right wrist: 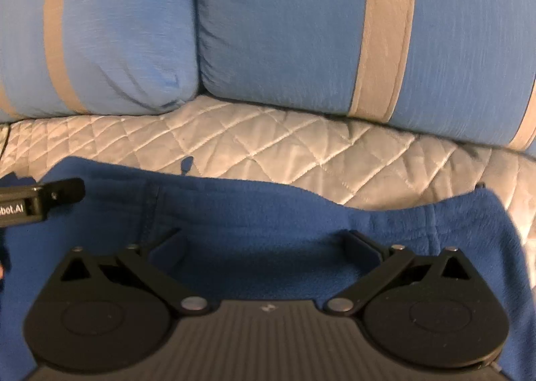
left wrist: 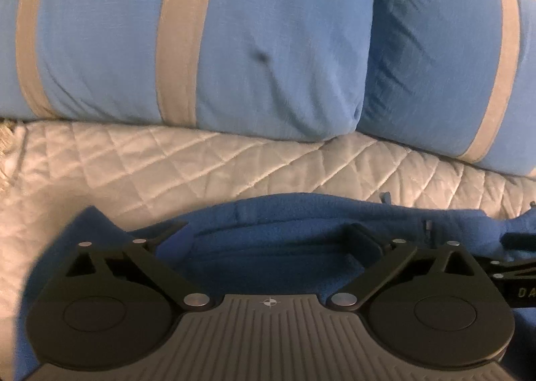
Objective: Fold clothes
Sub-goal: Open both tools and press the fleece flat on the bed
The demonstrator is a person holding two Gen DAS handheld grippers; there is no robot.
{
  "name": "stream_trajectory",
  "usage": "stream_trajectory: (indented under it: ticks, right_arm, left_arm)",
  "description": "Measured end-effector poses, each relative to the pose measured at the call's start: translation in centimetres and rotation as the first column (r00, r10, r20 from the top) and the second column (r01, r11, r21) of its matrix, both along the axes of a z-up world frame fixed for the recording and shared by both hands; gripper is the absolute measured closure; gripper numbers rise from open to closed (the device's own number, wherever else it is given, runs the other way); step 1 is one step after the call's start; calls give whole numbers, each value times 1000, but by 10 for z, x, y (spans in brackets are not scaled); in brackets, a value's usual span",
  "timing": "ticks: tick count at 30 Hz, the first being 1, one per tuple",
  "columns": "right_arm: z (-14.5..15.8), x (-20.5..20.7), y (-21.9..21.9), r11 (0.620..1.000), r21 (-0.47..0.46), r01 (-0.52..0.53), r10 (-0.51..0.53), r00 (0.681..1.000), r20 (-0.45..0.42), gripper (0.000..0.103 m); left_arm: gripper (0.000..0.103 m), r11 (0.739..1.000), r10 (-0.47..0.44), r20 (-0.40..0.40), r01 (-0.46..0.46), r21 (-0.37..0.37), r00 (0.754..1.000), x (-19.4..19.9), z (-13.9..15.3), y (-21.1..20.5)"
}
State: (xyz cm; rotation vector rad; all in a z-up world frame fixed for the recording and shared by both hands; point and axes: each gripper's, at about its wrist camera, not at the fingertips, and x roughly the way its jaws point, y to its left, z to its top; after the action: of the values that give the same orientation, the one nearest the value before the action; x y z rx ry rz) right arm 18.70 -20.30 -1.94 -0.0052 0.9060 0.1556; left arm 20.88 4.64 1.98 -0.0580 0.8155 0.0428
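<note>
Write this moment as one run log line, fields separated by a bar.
left gripper: jaws open, holds nothing | right gripper: jaws open, holds nothing | blue fleece garment: lying on white quilted cover

The blue garment (left wrist: 274, 257) runs out of both wrist views at the bottom – its full shape cannot be told, and each gripper body covers its near part. In the right wrist view the left gripper (right wrist: 40, 202) is cut off by the left edge. The two striped pillows (right wrist: 274, 26) extend past the top and sides. The quilted cover (left wrist: 167, 166) is hidden beneath pillows and garment.
</note>
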Motion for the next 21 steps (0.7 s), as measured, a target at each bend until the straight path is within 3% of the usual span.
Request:
stream_trajectory:
  ticks: [4,7,10,14,19,21]
  right_arm:
    - [16,-15,-8,1000,5,-5,5,1000,-13,0]
    - [31,-37,-18,1000,5,-5,5,999,36,0]
    - [44,-58,-23,997,-71,-21,28,995,95,0]
    - [59,-85,-36,992,-122,9,13,984,177,0]
    - [49,-105,-64,1000,8,29,-30,978,205,0]
    - [37,-107,-72,999,32,15,-21,981,195,0]
  left_arm:
    - [2,999,-19,73,17,27,997,-32,28,1]
    - [2,998,-37,123,31,55,992,-58,45,3]
    - [3,995,-36,136,23,97,990,-82,52,10]
    - [3,997,-34,146,22,80,989,-107,51,20]
    - [3,991,-114,164,101,86,980,-119,26,30]
    - [3,990,-127,125,119,73,984,-119,7,33]
